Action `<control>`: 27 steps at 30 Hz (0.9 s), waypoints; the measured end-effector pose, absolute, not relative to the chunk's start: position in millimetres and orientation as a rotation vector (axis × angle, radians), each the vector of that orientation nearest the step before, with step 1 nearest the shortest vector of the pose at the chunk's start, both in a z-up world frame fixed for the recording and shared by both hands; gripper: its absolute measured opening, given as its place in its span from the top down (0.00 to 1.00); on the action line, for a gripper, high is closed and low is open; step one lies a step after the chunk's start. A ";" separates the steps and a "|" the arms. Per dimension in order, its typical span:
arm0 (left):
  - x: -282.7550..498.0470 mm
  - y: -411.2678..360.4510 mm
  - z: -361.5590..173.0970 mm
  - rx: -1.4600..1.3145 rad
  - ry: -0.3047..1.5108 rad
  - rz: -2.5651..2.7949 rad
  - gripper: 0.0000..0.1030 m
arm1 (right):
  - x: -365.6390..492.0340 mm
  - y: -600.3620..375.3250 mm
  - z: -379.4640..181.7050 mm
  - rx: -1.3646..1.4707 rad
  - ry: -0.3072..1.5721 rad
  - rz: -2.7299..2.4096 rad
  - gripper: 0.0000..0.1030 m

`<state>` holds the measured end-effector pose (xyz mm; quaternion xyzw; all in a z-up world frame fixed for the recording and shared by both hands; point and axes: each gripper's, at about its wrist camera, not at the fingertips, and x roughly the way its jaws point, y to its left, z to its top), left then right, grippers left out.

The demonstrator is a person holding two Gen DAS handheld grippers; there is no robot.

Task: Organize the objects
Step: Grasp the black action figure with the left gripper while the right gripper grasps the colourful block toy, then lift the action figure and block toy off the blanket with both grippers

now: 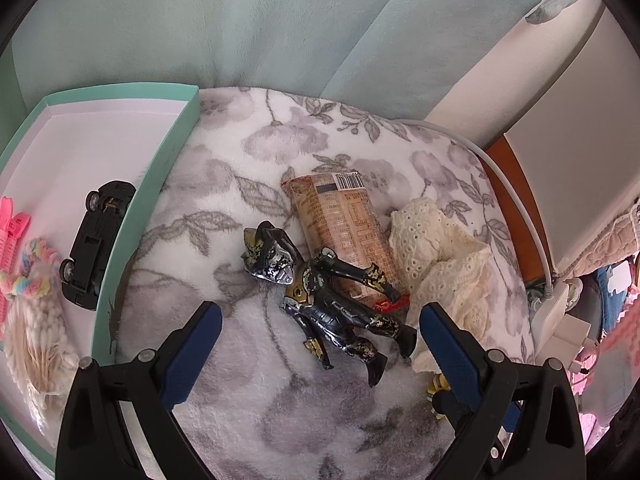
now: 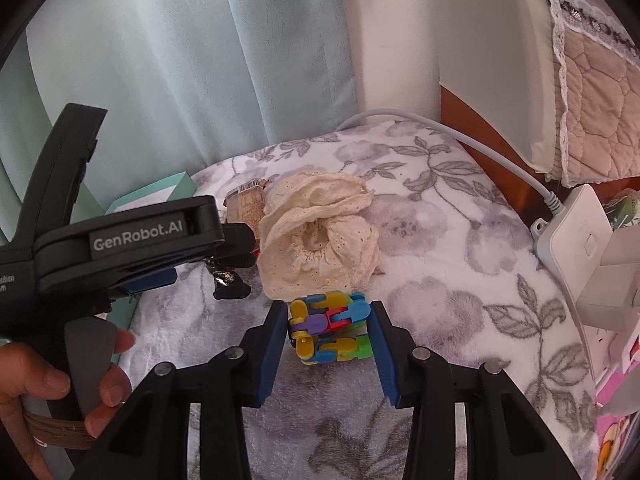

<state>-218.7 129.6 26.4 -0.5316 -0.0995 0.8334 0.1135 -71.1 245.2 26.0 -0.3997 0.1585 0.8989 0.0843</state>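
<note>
Home bedroom: fleece floral blanket [image 1: 280, 152] as the work surface, pale curtain [image 1: 200, 20] behind, quilted lace-trimmed cover [image 2: 592, 92], white power strip [image 2: 576, 232] with cable, toys and a teal box [image 1: 152, 184].

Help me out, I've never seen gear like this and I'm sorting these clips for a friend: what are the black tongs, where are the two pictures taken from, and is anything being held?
There is no robot here. A person holds a trigger-operated, two-finger gripper in each hand, and each gripper carries a wide-angle camera looking along its fingers.

The left wrist view shows the left gripper open above a dark action figure on a floral blanket. A snack packet and a cream lace cloth lie beside it. A teal box on the left already holds a black toy car.

The right wrist view shows the right gripper closed around a colourful block toy, gripped on both sides while it rests on the blanket. The person's hand appears at the left, on the other gripper's handle.
</note>
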 end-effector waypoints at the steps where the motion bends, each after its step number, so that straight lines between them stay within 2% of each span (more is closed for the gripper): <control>1: -219.4 130.0 25.3 -1.564 -0.295 2.444 0.04 | -70.8 245.6 26.1 -1.190 0.472 2.682 0.57; 6: -221.2 130.4 19.1 -1.575 -0.323 2.435 0.08 | -69.9 247.2 26.2 -1.184 0.478 2.680 0.57; 8: -221.4 130.9 18.0 -1.577 -0.320 2.437 0.16 | -69.7 247.9 26.2 -1.182 0.483 2.678 0.57; 10: -220.7 131.3 18.0 -1.575 -0.308 2.447 0.18 | -69.3 248.3 26.2 -1.180 0.486 2.676 0.57; 12: -219.2 130.1 18.7 -1.564 -0.309 2.452 0.30 | -69.1 248.6 26.4 -1.178 0.490 2.674 0.57; 14: -218.6 129.5 19.1 -1.558 -0.311 2.448 0.35 | -68.8 248.5 26.9 -1.175 0.491 2.672 0.57; 15: -218.2 129.5 19.7 -1.553 -0.317 2.442 0.40 | -68.5 248.4 27.1 -1.175 0.491 2.671 0.57; 19: -214.2 130.6 22.0 -1.539 -0.299 2.443 0.44 | -67.7 249.4 27.8 -1.173 0.493 2.670 0.57; 21: -211.3 131.0 23.7 -1.525 -0.294 2.441 0.50 | -66.3 249.8 28.9 -1.167 0.493 2.668 0.57; 27: -204.7 130.6 26.5 -1.503 -0.295 2.433 0.59 | -63.2 250.3 32.0 -1.158 0.495 2.660 0.57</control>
